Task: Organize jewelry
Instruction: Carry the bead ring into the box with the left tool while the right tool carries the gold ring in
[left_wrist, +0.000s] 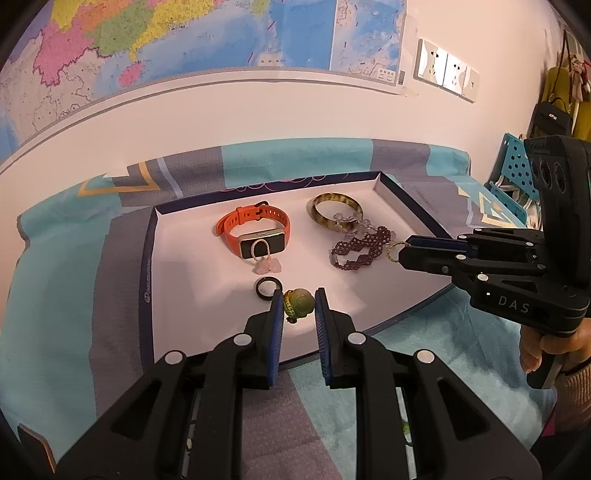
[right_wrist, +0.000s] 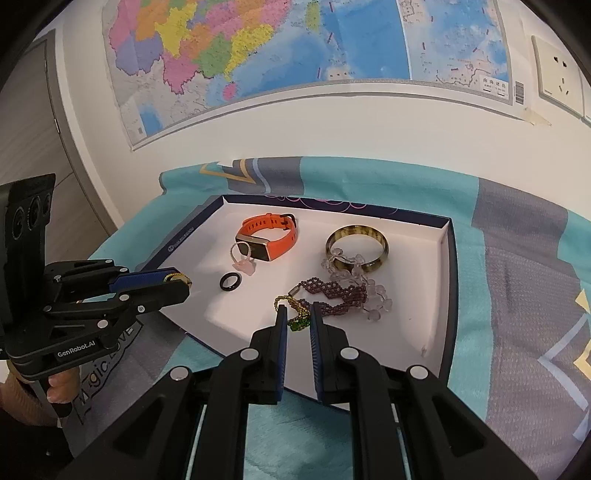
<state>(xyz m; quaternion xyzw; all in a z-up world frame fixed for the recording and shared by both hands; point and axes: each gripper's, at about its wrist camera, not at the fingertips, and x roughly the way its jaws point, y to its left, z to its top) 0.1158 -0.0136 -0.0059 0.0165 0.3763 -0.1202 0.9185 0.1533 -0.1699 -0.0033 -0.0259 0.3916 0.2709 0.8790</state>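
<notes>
Both tongs clamped: left tongs (left_wrist: 299, 301) on green pendant (left_wrist: 300, 303), right tongs (right_wrist: 298, 314) on gold-green chain (right_wrist: 295, 314).

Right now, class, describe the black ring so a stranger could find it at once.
Find the white tray on the teal bedspread. Near its front-left edge, below the orange watch, lies the black ring. It is the smallest loop there, plain and solid black, with no beads or strap.

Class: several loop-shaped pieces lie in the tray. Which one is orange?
The watch band at the tray's back left; the bangle is mottled brown, the small ring black.
</notes>
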